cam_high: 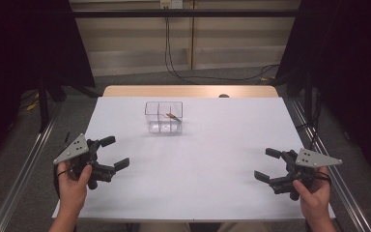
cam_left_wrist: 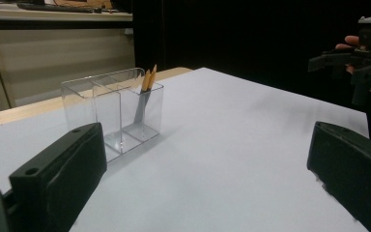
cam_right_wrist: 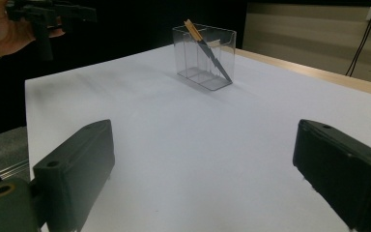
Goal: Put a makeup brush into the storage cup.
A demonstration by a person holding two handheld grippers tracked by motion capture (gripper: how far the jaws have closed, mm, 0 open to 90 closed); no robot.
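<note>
Ahead of both grippers, well apart from each, a clear plastic organiser box with inner dividers is stood upright on the white-topped bench, towards its far edge. One of its compartments is occupied by a thin grey tool with a yellowish wooden handle, leaned at a tilt so that the handle end projects above the rim, presumably to leave it easy to pinch from above. The left gripper is held low near the close left corner of the bench, its jaws spread wide with nothing between them. The right gripper is held likewise at the close right corner, jaws wide apart and unloaded. Both are pointed inward towards the box, a ready stance being suggested, with the reach judged not yet begun.
</note>
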